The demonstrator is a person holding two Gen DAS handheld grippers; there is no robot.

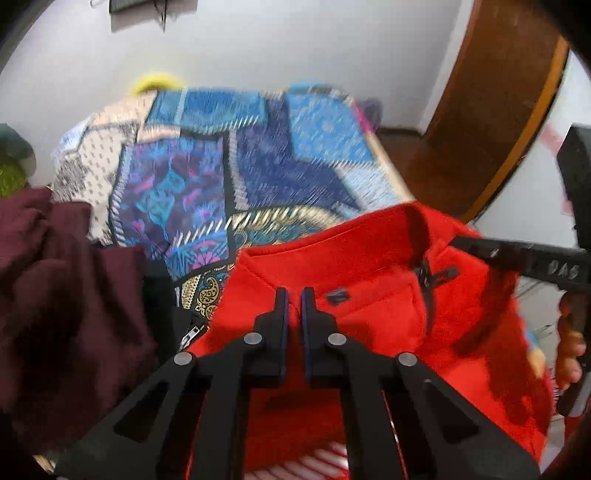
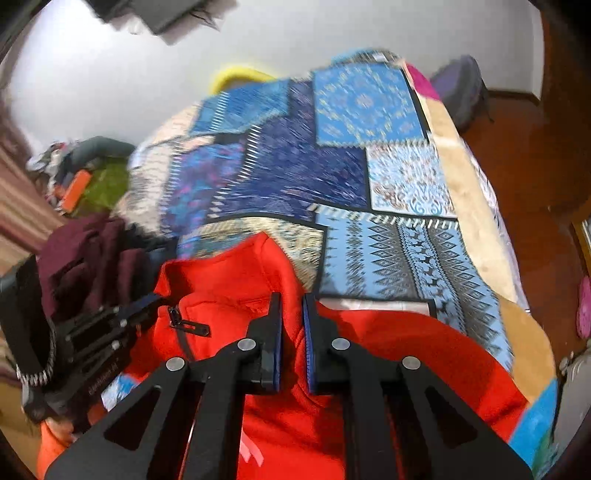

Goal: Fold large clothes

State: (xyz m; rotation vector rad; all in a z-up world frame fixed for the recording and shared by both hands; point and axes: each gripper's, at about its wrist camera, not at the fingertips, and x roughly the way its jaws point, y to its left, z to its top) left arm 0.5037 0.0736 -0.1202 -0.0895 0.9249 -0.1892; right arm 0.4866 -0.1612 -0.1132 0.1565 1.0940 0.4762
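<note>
Red fleece pinched in both my grippers, left and right; blue patchwork bedspread mid-frame, white wall above.

Black grippers (blue pads, silver rivets).

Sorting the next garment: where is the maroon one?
The maroon garment lies bunched at the left in both views, beside the red jacket on the patchwork bedspread.

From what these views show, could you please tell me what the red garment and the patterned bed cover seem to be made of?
The red garment looks like fleece or brushed knit, matte and slightly fuzzy, with a dark zipper at its stand-up collar. The patterned bed cover looks like thin printed woven cloth, flat and smooth; blur leaves the weave unclear.
</note>
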